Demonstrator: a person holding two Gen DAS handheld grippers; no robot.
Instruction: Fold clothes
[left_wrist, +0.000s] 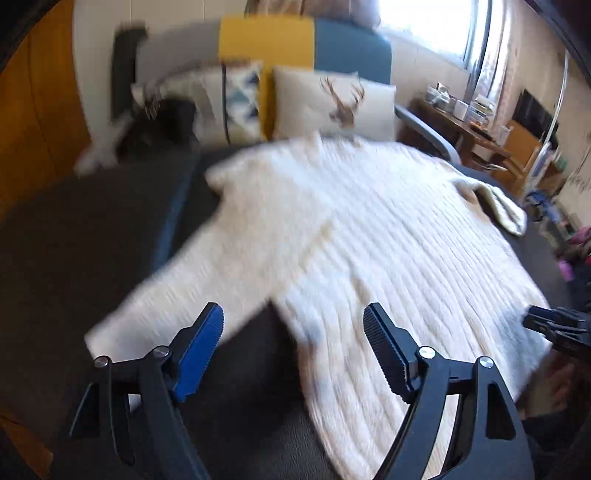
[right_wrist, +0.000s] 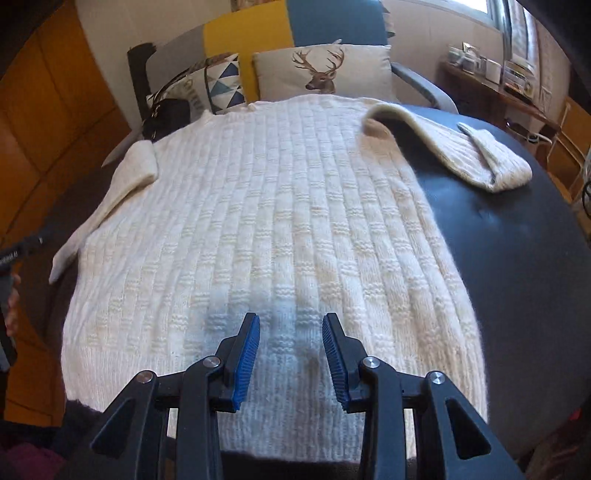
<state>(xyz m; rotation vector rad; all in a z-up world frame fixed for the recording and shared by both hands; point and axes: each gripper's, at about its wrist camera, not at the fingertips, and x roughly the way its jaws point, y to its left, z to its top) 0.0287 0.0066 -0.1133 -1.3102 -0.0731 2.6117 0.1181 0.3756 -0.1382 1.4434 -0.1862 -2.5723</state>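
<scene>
Two hand-held grippers, left (left_wrist: 293, 321) and right (right_wrist: 291, 332), both with jaws apart and empty, above a spread cream sweater (right_wrist: 280, 229)

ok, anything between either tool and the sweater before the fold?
Nothing visible. The left tool hangs open over the sweater near its sleeve, the right tool open above the hem. Pillows sit beyond the collar, clear.

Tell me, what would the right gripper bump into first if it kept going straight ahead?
Probably the white sweater. The right gripper points down at the hem end, jaws apart, nothing between them.
</scene>
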